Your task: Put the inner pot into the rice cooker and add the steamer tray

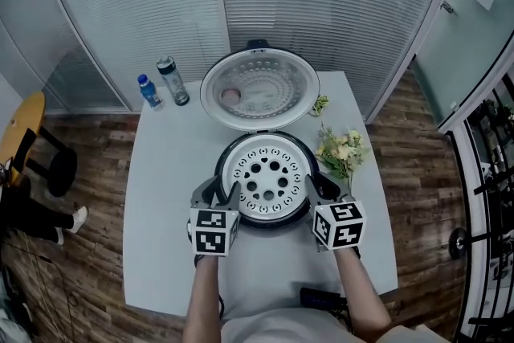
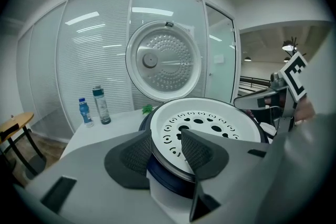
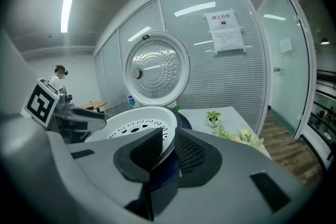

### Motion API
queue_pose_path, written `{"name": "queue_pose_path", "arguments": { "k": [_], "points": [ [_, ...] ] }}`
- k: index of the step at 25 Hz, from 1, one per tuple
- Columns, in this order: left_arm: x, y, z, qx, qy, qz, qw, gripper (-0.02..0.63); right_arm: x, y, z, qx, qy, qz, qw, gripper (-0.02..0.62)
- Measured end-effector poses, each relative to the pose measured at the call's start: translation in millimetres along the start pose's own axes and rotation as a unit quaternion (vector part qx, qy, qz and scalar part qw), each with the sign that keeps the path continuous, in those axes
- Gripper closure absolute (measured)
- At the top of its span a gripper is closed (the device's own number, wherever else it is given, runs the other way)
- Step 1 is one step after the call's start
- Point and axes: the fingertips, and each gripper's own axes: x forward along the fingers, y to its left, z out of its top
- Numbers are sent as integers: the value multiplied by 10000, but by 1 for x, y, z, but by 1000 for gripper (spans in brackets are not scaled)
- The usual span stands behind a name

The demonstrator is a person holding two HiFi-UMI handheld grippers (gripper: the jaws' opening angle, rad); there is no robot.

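The dark rice cooker (image 1: 266, 224) stands mid-table with its round lid (image 1: 259, 88) swung up behind it. A white steamer tray (image 1: 265, 177) with many holes lies in its mouth and hides the inner pot. My left gripper (image 1: 218, 193) straddles the tray's left rim; in the left gripper view the left gripper (image 2: 165, 136) stands open, with slack between its pads and the tray (image 2: 220, 118). At the right rim my right gripper (image 1: 321, 187) is shut, and the right gripper view shows the right gripper (image 3: 168, 134) pinching the tray's edge (image 3: 136, 120).
Two bottles, blue (image 1: 148, 91) and clear (image 1: 173, 81), stand at the back left of the white table (image 1: 169, 197). A flower bunch (image 1: 341, 149) and a small plant (image 1: 320, 104) lie right of the cooker. A dark object (image 1: 321, 299) sits by the front edge.
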Motion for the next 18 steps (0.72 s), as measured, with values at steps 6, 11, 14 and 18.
{"name": "queue_pose_path", "arguments": {
  "k": [6,11,14,18],
  "points": [
    [-15,-1,-4,-247,-135,0,9996,440,-19,-1,-7,145,-88,55,9998,525],
    [-33,-12,-13,-422,-173,-51,9989,440,-42,1,-18,400,-144,172,9989,525],
    [-44,-22,-15,-532,-240,-79,9983,440,-56,2,-24,612,-191,244,9976,526],
    [-60,-36,-19,-679,-364,-111,9970,440,-79,5,-32,872,-248,416,9950,526]
  ]
}}
